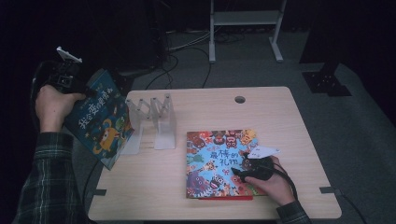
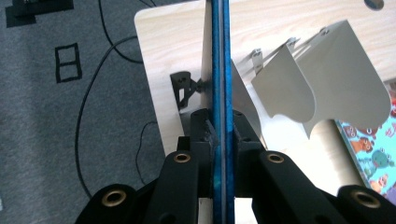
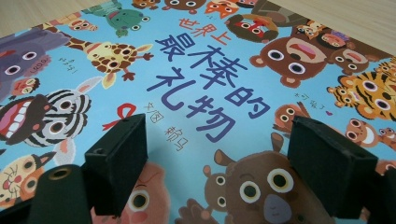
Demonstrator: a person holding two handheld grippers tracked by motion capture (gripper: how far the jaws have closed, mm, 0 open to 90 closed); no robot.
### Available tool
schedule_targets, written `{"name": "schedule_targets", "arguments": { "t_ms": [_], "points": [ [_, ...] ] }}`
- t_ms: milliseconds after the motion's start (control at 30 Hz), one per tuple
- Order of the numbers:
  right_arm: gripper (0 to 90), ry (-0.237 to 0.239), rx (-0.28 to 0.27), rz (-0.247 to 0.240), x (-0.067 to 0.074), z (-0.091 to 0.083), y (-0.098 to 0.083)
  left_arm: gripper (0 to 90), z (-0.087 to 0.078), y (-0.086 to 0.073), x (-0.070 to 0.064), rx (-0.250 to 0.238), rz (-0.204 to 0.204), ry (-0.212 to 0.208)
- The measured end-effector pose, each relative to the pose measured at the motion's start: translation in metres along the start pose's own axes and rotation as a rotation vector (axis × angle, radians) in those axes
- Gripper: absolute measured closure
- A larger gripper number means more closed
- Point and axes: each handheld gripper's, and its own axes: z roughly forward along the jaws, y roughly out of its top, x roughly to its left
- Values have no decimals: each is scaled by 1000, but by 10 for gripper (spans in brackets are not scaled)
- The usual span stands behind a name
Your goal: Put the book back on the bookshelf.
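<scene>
A blue picture book hangs tilted over the table's left edge, and my left gripper is shut on its upper corner. In the left gripper view the blue book stands edge-on, pinched between the jaws of the left gripper. A white folding book rack stands just right of it, its dividers empty. A colourful animal picture book lies flat at centre right. My right gripper rests over that book's cover. The right gripper is open with nothing between the jaws.
The wooden table has a round cable hole at the back. A red edge peeks out under the animal book. Cables run over the grey carpet behind, near a white metal frame and a black stand.
</scene>
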Motion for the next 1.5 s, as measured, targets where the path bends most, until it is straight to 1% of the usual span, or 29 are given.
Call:
{"name": "schedule_targets", "arguments": {
  "t_ms": [267, 367, 433, 533, 567, 633, 800, 867, 967, 1033, 1100, 1167, 1200, 1367, 1500],
  "points": [
    [190, 0, 0, 0, 0, 0, 0, 817, 0, -1, -1, -6, 18, 8],
    [190, 0, 0, 1, 0, 0, 0, 814, 0, -2, -1, -7, 20, 5],
    [190, 0, 0, 2, 0, 0, 0, 803, 1, -2, 0, 1, 22, 5],
    [190, 1, 1, 4, 0, 0, 0, 773, -1, -3, 0, -3, 25, 1],
    [190, 1, 0, 2, 0, 0, 0, 773, -4, -4, 1, -12, 20, -5],
    [190, 1, 2, 4, 0, 0, 0, 774, -9, -4, 1, -18, 19, 1],
    [190, 0, 1, 3, 0, 0, 0, 775, -26, -3, -1, -62, 31, -6],
    [190, 0, 2, 3, 0, 0, 0, 777, -33, -3, -1, -70, 30, 0],
    [191, -1, -2, -4, 0, 0, 0, 824, -42, -4, -1, -91, 29, 11],
    [190, 0, 2, 2, 0, 0, 0, 852, -46, -4, -2, -96, 34, 6],
    [190, 0, 0, 0, 0, 0, 0, 878, -48, -4, -4, -91, 44, -5],
    [190, -1, 0, -1, 0, 0, 0, 893, -50, -5, -7, -88, 64, -31],
    [190, -1, -1, -2, 0, 0, 0, 893, -50, -6, -9, -81, 73, -37],
    [191, 3, 3, 0, 0, 0, 0, 892, -48, -8, -18, -53, 130, -58],
    [192, 2, 2, 2, 0, 0, 0, 891, -45, -11, -25, -33, 158, -74]
  ]
}}
